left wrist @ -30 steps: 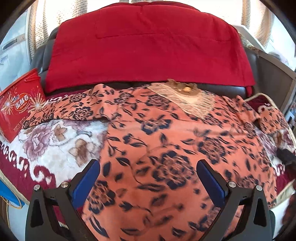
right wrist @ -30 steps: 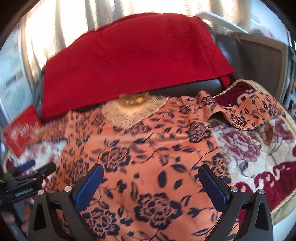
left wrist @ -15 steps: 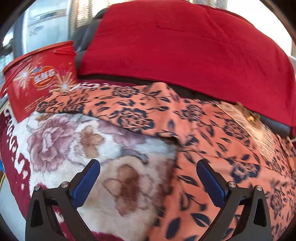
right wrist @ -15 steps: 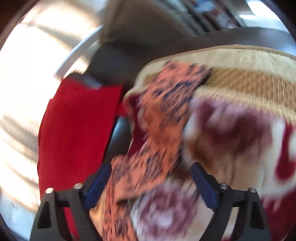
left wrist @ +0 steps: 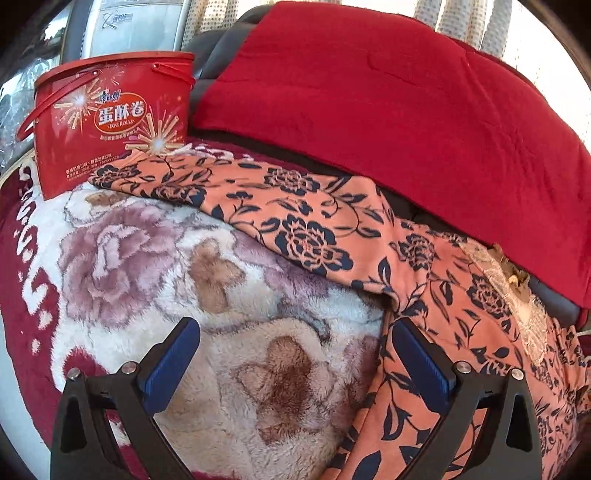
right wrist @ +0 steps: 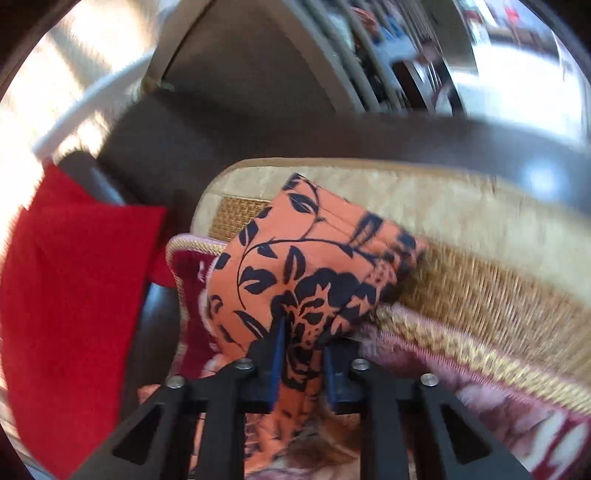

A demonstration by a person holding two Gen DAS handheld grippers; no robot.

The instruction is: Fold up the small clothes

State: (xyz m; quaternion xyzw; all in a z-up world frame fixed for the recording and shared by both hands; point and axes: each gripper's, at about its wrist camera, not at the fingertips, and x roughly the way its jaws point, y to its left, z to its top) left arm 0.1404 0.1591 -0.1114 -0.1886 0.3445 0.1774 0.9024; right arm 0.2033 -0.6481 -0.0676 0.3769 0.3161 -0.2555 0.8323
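Within the last half second the right hand-held gripper (right wrist: 301, 354) was closed on the floral garment's sleeve (right wrist: 310, 266), apparently near its cuff, while the left hand-held gripper (left wrist: 295, 354) was kept wide just short of the other sleeve (left wrist: 258, 206), so sleeve folding is judged begun.

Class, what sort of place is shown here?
Probably a home living room: a dark sofa draped with a red throw, a plush floral blanket on its seat, and curtains behind.

Taking the red egg-roll tub with its thin handle (left wrist: 110, 122) as landmark: it stands upright on the fluffy flower-patterned blanket (left wrist: 155, 266), touching the sleeve end of the orange blouse with dark blue flowers (left wrist: 306, 225). In front of the tub the blanket lies bare and open to a gripper. Beside the tub, behind the blouse, the red cloth draped over the dark sofa back (left wrist: 388, 110) rises as a wall.
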